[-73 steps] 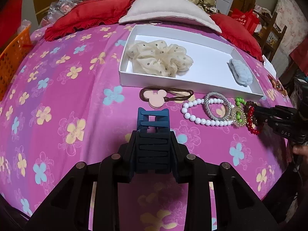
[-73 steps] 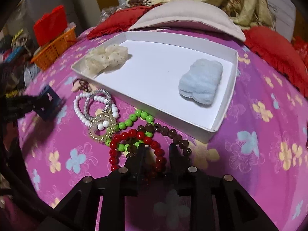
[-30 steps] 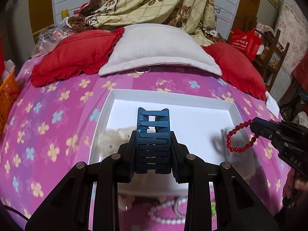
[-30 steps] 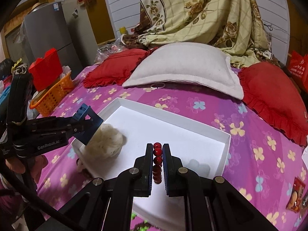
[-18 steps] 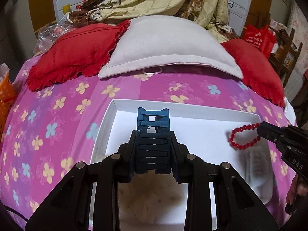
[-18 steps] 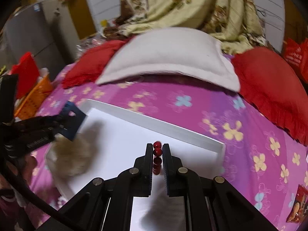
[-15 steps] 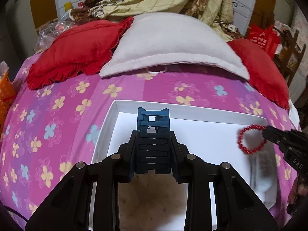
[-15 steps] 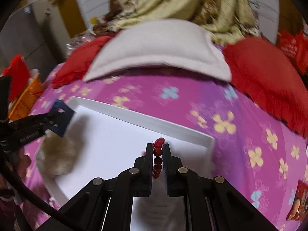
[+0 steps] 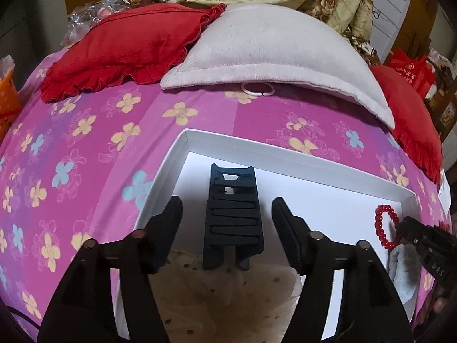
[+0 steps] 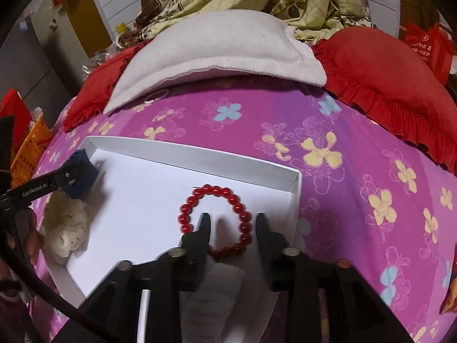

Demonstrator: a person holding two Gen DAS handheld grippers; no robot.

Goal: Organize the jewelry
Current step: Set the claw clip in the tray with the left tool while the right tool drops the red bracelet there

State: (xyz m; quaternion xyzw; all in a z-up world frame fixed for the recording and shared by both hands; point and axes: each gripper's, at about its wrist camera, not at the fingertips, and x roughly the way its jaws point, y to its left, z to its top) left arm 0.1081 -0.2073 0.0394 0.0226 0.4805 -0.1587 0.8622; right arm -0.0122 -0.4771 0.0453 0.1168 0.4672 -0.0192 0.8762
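Left wrist view
Left gripper [image 9: 227, 214]: jaws were opening, fingers spread clear on both sides of the clip, pads not pressing it.
Blue hair clip [image 9: 232, 217]: stood between the spread fingers over the white tray [image 9: 300, 160], near its left end; whether it rested on the floor could not be told.
Cream scrunchie [image 9: 222, 297]: lay in the tray just below the clip, partly behind the gripper.
Red bead bracelet [image 9: 384, 225]: showed at the tray's right end, at the tip of the right gripper [image 9: 411, 228].
Bedding: pink flowered sheet [image 9: 85, 143], red cushion [image 9: 125, 45], pale pillow [image 9: 268, 54].

Right wrist view
Right gripper [image 10: 232, 223]: jaws were opening; one side of the bracelet lay between the fingers, pads apart from the beads.
Red bead bracelet [image 10: 217, 194]: lay on the tray [image 10: 200, 157] floor near the far right corner.
Left gripper [image 10: 71, 177]: at the tray's left edge with the blue hair clip [image 10: 82, 177]; its jaw state could not be told here.
Cream scrunchie [image 10: 68, 225]: in the tray's left end, below the clip.
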